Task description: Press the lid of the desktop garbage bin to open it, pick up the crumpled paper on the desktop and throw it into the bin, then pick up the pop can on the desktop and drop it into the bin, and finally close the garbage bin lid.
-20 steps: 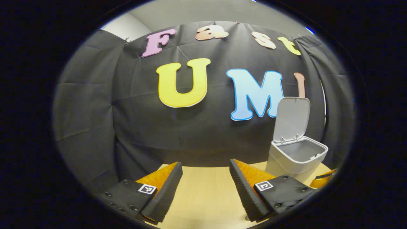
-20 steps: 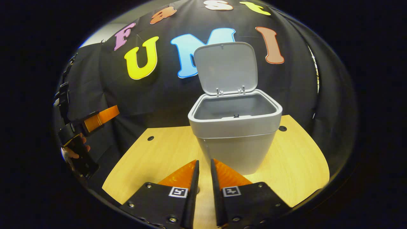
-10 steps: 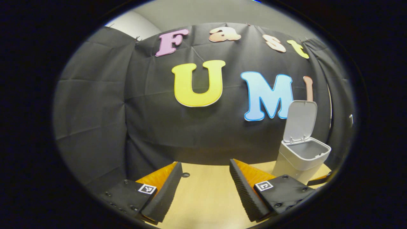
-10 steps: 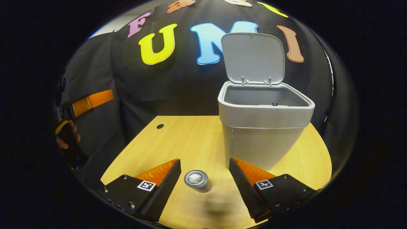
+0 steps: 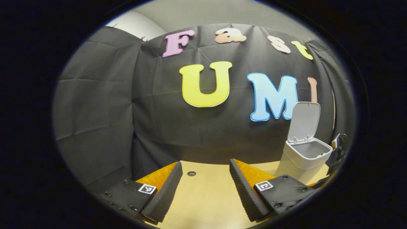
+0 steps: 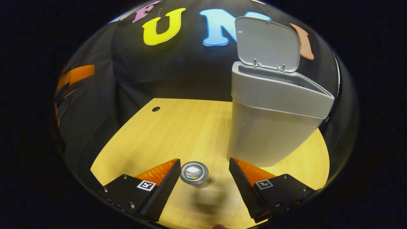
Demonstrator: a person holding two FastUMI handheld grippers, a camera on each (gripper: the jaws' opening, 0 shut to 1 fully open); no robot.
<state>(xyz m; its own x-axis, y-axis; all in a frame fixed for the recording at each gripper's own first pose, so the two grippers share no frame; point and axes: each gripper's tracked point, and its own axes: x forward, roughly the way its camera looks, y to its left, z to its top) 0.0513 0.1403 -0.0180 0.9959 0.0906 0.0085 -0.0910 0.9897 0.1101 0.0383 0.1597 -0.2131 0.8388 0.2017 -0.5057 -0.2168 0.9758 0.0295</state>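
Step in hand: the pop-can pick-up, judged from the open bin and no crumpled paper lying on the surface.
Garbage bin (image 6: 273,127): upright on the wooden surface (image 6: 178,127), lid (image 6: 268,43) raised and leaning back on its hinge.
Pop can (image 6: 194,173): upright on the surface, in front of the bin and toward its left, top face showing.
Right claw (image 6: 203,176): spread wide, holding nothing; the can sits between its fingers, close beside the left finger and well apart from the right one.
Left claw (image 5: 205,179): spread wide, empty, over bare surface well to the left of the bin (image 5: 302,157).
Next move: likely centre the right claw on the can, lower it around the can's body, close both fingers, then lift above the bin's rim.
Risk: the off-centre can may be nudged over by the left finger.
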